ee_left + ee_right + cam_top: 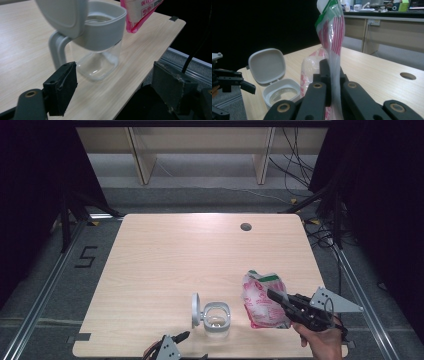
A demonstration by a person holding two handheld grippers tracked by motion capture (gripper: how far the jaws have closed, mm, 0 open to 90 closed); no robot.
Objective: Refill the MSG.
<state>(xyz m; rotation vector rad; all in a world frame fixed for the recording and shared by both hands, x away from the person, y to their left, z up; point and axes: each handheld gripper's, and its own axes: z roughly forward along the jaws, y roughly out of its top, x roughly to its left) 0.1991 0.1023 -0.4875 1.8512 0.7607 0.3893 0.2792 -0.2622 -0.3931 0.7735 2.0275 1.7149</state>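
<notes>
I'm parking my left gripper [183, 336], jaws wide open and empty, at bottom left by the clear plastic jar with the flipped-up grey lid [216, 319]. My right gripper [274, 295] is clamping the pink-and-white printed plastic bag [260, 301] lower right. Probably pouring next; the bag's opening isn't visible.

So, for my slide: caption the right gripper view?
Right gripper pinching a pink-striped bag beside an open-lidded jar.

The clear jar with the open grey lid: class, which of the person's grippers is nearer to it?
Left. The left gripper sits just in front of the jar, jaws open and not touching it. The right gripper is farther off to the jar's right, shut on the pink bag.
</notes>
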